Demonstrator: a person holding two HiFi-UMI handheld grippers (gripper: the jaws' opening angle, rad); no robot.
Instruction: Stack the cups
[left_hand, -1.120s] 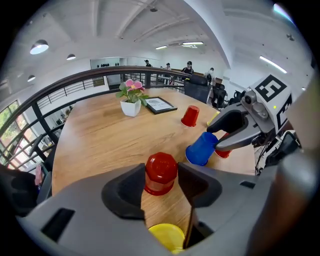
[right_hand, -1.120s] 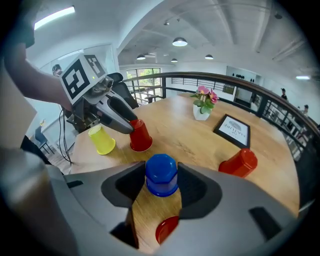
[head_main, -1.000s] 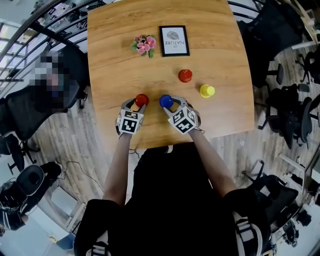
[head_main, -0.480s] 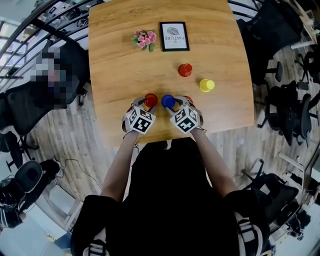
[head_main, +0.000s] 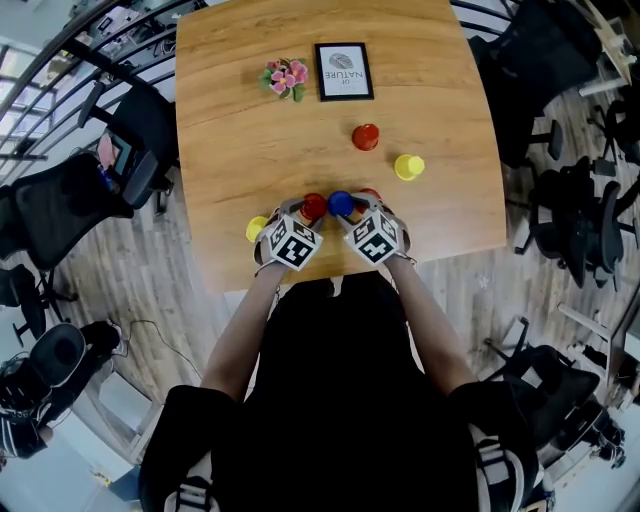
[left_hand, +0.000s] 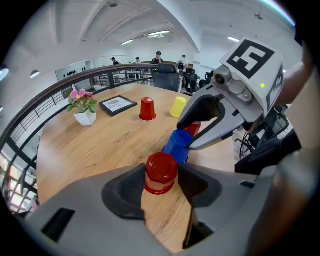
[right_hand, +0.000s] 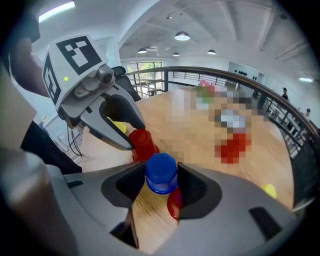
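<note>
I hold left gripper (left_hand: 161, 187) clamped on red cup (left_hand: 161, 170), right gripper (right_hand: 161, 189) clamped on blue cup (right_hand: 161, 172); cups just beside each other, near lower table (head_main: 240, 150) edge.

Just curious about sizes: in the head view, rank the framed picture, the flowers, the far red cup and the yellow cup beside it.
1. Framed picture, largest.
2. Flowers.
3. Far red cup and yellow cup: about alike, so no ranking.

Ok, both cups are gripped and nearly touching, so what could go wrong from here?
The left gripper, shut on the red cup, and the right gripper, shut on the blue cup, are very close: jaws may clash while stacking. A second red cup sits just beside the right gripper and may get knocked.
</note>
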